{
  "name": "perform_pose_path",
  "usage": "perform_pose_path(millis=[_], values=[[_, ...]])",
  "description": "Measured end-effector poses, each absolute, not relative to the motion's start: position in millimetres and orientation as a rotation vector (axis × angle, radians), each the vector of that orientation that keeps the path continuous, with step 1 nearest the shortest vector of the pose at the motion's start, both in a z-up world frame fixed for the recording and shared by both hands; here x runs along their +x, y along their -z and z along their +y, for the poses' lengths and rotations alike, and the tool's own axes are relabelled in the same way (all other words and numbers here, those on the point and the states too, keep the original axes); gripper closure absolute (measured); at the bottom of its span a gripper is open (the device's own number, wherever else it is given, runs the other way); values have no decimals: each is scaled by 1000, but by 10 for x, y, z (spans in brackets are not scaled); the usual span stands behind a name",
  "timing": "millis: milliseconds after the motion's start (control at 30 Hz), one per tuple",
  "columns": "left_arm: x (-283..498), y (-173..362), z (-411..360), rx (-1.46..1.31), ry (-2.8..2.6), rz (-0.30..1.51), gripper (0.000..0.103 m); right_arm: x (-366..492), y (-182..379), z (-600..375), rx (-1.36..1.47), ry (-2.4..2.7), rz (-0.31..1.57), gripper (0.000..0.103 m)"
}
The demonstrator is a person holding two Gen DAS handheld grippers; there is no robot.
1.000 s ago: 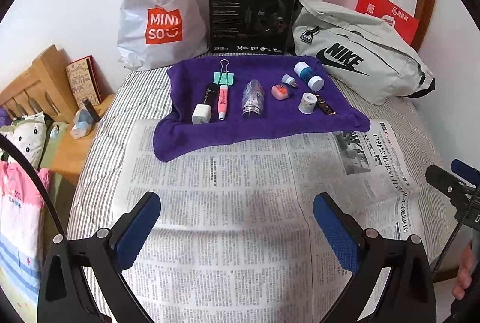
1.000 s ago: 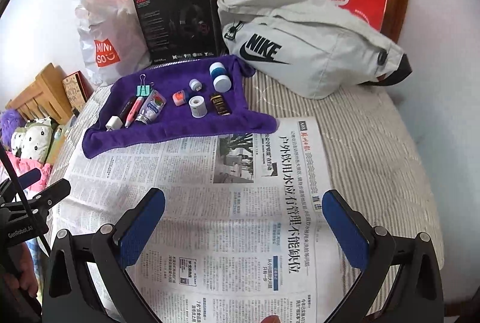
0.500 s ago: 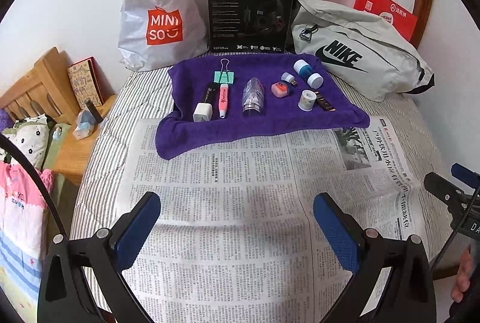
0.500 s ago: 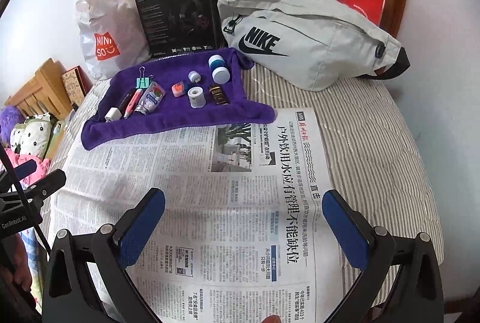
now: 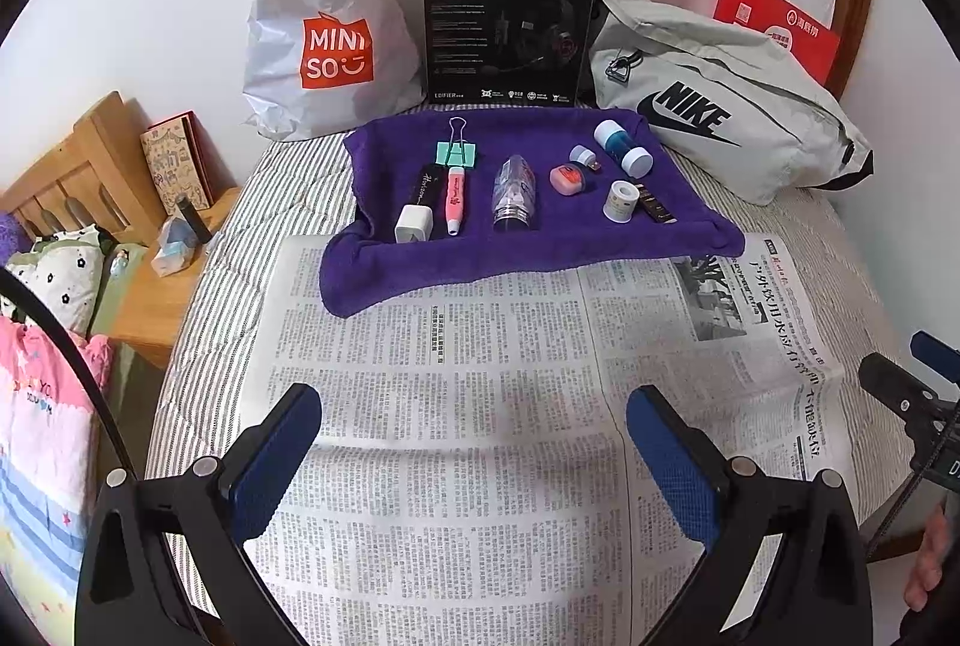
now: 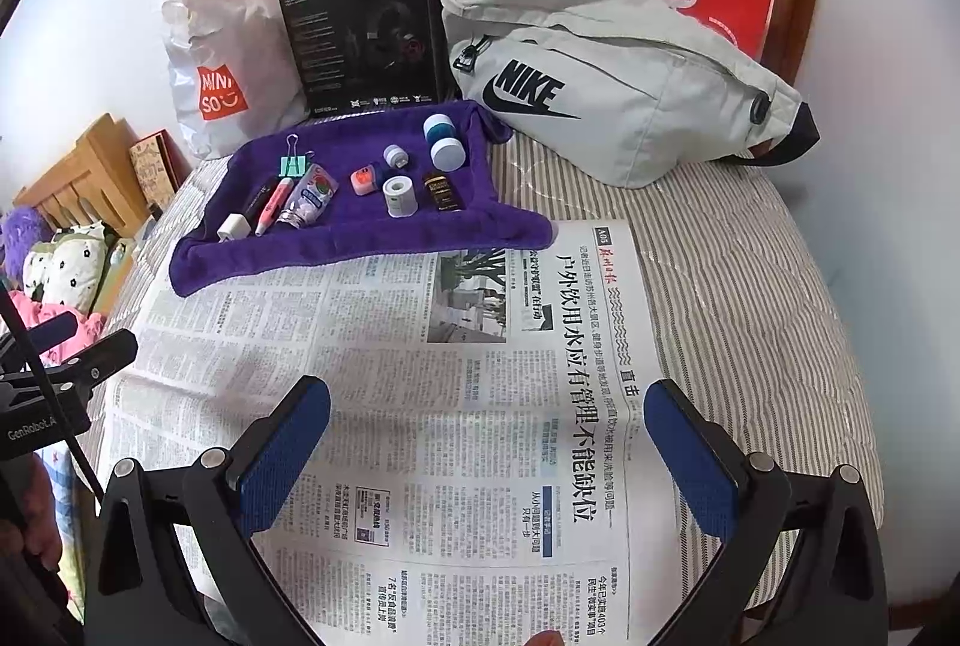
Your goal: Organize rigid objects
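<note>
Both fingers (image 5: 287, 457) (image 6: 690, 457) are wide open and hold nothing. I see the little things on the purple towel (image 5: 540, 250), far ahead on the bed. The pink pen (image 5: 453, 197) points at my left gripper (image 5: 474, 460), which looks nearer.

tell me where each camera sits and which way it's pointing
Left wrist: rides the open left gripper, low over the printed newspaper, facing the purple towel and wall; the right gripper and some fingers show at its right edge.
Right wrist: rides the open right gripper, further right, facing the same way; the left gripper shows at its left edge.
Shared: newspaper, towel of small items, grey Nike bag, white Miniso bag.
</note>
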State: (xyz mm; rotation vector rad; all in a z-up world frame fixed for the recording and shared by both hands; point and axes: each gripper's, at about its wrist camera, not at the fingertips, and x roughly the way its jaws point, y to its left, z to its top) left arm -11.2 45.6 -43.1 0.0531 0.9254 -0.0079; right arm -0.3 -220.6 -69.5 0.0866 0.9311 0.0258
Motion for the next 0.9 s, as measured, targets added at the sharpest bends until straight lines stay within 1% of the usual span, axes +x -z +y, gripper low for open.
perform_pose_path(millis=[900], values=[[-102, 425, 478, 43, 5, 930, 0, -14, 671, -2227, 78, -17, 922, 0]])
